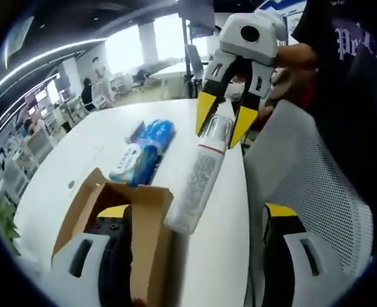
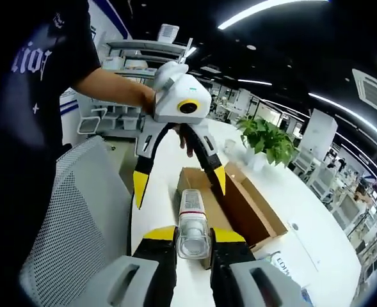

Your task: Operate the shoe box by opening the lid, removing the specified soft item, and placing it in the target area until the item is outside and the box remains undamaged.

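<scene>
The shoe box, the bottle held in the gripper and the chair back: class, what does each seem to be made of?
Shoe box: corrugated cardboard by the look, matt brown with plain folded flaps. Bottle: likely plastic, white and smooth with a printed label and a clear cap, held at the cap end by the right gripper. Chair back: seemingly woven mesh, grey with a fine grid of holes.

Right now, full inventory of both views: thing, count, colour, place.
Cardboard box: 1, brown, open, on the table, near edge.
Bottle: 1, white with clear cap, cap end between the right gripper's jaws, other end by the box.
Wipes pack: 1, blue and white, flat on the table beyond the box.
Potted plant: 1, green, on the table's far side.
Table: 1, white.
Mesh chair: 1, grey, beside the table.
Right gripper: shut on the bottle.
Left gripper: open, above the box.
</scene>
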A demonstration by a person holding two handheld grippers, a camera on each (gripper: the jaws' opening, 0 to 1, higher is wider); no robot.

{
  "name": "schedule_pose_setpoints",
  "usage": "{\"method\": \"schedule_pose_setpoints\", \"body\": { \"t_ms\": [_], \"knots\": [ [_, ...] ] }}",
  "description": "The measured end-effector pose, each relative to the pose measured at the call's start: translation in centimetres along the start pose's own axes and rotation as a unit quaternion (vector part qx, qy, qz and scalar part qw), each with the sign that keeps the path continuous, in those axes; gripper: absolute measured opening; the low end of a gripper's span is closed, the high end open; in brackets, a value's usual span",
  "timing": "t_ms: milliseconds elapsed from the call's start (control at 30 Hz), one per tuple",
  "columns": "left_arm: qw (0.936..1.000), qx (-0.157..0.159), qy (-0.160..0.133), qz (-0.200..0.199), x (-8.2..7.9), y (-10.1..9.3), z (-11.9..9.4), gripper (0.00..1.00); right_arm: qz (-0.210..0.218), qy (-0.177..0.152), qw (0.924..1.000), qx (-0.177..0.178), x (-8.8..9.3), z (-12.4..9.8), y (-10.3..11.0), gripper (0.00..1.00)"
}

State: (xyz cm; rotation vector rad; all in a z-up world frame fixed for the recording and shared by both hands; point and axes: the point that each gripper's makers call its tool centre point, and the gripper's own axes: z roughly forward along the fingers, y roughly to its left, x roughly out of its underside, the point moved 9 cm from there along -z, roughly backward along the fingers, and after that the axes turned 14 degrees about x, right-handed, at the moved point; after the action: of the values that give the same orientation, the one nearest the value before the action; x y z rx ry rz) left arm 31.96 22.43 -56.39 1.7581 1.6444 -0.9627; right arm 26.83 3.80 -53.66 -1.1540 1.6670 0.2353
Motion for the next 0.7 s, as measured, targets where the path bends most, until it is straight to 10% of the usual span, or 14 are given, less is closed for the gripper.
{"method": "schedule_pose_setpoints", "body": {
  "t_ms": [133,700],
  "knots": [
    [0.9991,-0.026,-0.025,-0.023,0.3,0.1,-0.2,0.99,-0.012,0.005,0.9999,-0.005,-0.2,-0.3,-1.0,0.13],
    [0.9863,-0.103,-0.096,-0.085,1.7,-0.5,-1.7,0.99,-0.071,0.027,0.9968,-0.024,-1.5,-1.1,-5.4,0.14]
  ]
}}
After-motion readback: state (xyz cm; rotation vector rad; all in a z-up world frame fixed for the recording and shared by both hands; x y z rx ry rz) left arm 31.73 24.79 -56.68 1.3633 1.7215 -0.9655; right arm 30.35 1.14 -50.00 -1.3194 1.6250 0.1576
